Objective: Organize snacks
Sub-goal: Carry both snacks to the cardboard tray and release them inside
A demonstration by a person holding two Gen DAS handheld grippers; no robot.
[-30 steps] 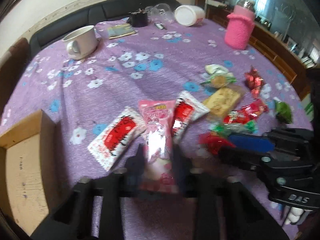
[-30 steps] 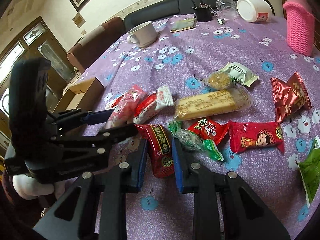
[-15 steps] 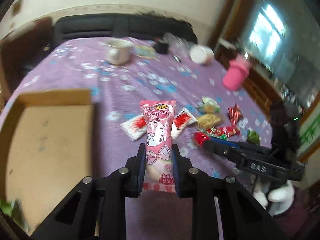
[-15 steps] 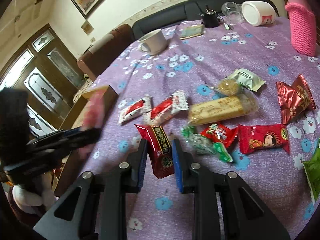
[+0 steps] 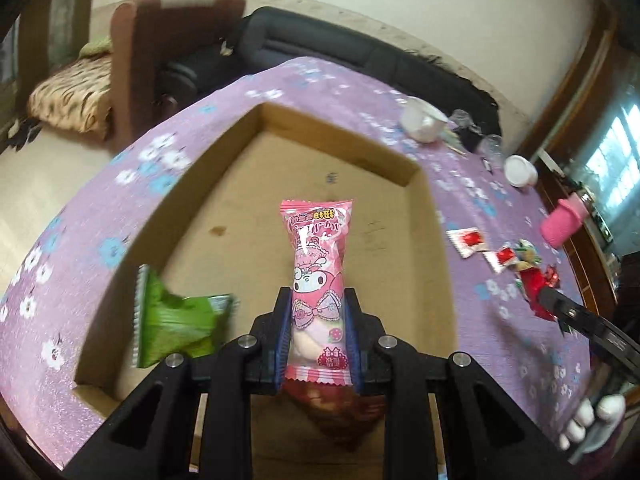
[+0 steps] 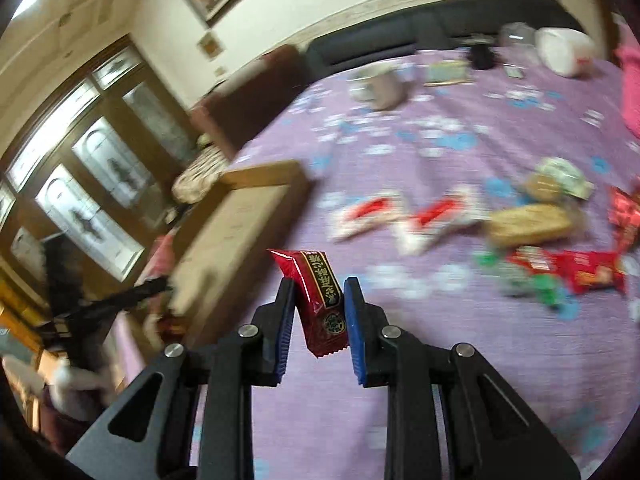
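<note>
My left gripper [image 5: 318,312] is shut on a pink cartoon snack packet [image 5: 318,264] and holds it above the open cardboard box [image 5: 256,184]. A green packet [image 5: 176,320] lies in the box's left side, and a dark red packet [image 5: 340,412] lies in the box under my fingers. My right gripper [image 6: 318,300] is shut on a dark red snack packet [image 6: 320,300], held above the purple flowered tablecloth [image 6: 400,140], right of the box [image 6: 236,232]. It also shows in the left wrist view [image 5: 540,288]. Several loose snacks [image 6: 528,224] lie on the cloth at the right.
A white mug [image 6: 376,84], a white tub [image 6: 568,52], a clear cup [image 6: 516,36] and a pink knitted holder [image 5: 564,220] stand at the table's far side. A dark sofa [image 5: 360,60] and brown armchair [image 5: 160,40] are behind the table.
My left gripper lifted the pink packet off the table and carried it left over the box. My right gripper lifted the dark red packet and moved left toward the box.
</note>
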